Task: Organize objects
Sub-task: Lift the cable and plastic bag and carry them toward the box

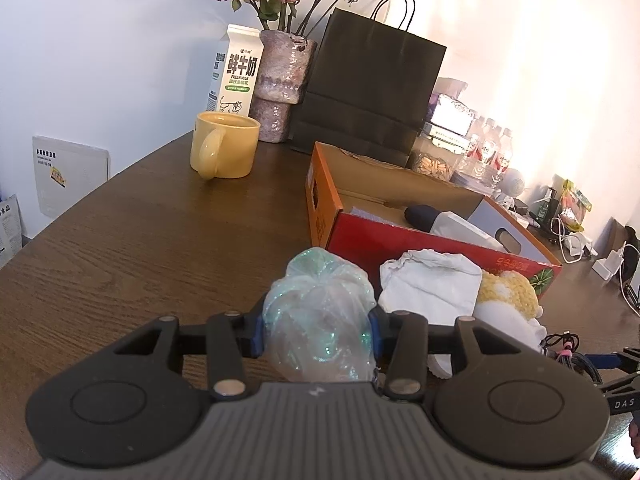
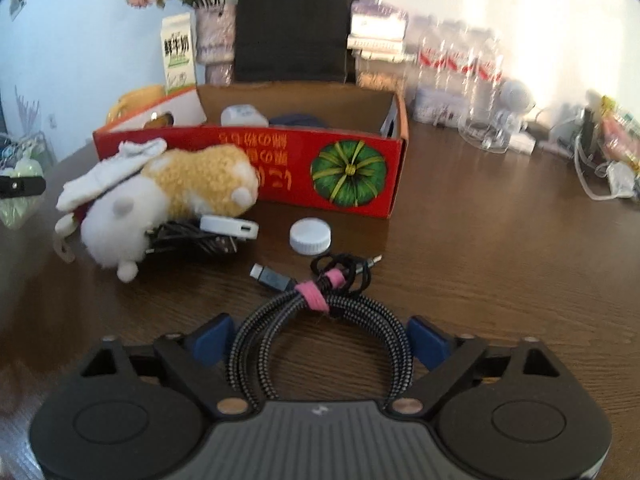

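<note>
Dark wooden table (image 2: pixel 500 240) is carrying everything: right gripper (image 2: pixel 320 344), jaws gaping, is straddling the coiled cable (image 2: pixel 320 328) directly ahead; left gripper (image 1: pixel 316 330) is clamping a plastic bag (image 1: pixel 320 312) near the red box (image 2: pixel 280 160).

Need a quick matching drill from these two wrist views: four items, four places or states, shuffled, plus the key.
Items:
1. plastic bag
2. braided cable
3. white cap
4. yellow mug

Places or states:
A. loose on the table in front of the red box
B. between the open fingers of the right hand-held gripper
C. beside the milk carton
D. clamped in the left hand-held gripper

Pairs: 1-D, 2-B, 3-A, 4-C
</note>
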`<state>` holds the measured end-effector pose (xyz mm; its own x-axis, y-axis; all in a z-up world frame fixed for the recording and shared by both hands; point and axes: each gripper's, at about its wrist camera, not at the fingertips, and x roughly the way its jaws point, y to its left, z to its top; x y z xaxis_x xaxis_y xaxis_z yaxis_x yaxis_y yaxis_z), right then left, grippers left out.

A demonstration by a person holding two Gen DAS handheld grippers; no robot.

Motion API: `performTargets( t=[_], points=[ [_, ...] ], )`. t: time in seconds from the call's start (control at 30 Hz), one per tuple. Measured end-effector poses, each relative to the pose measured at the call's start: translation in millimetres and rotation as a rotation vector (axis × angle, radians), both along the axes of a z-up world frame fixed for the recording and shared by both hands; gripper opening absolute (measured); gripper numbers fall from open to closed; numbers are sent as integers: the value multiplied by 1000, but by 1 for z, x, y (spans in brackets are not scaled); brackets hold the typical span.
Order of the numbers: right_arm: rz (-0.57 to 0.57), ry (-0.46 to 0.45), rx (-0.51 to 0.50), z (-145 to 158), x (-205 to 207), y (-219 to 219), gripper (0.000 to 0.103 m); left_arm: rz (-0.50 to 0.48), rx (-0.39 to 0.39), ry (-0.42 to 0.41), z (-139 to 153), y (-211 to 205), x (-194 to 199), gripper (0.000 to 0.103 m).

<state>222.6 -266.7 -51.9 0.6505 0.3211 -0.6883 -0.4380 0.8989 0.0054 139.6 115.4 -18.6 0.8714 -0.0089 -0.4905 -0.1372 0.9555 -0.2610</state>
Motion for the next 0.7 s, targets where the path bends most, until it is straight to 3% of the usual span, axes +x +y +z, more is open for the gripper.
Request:
performTargets(
  t=[0.1, 0.2, 0.33, 0.7],
  points=[
    [39, 48, -11, 3, 6, 0, 97, -3, -1, 1, 0, 0, -2, 46],
    [57, 68, -36, 9, 9, -1, 88, -7, 0, -4, 1, 0, -5, 46],
    [80, 35, -89, 15, 5, 2, 86, -11, 0, -17, 4, 1, -6, 46],
    [100, -75, -85, 40, -9, 9, 86, -49, 6, -50, 14, -10, 0, 46]
  ],
)
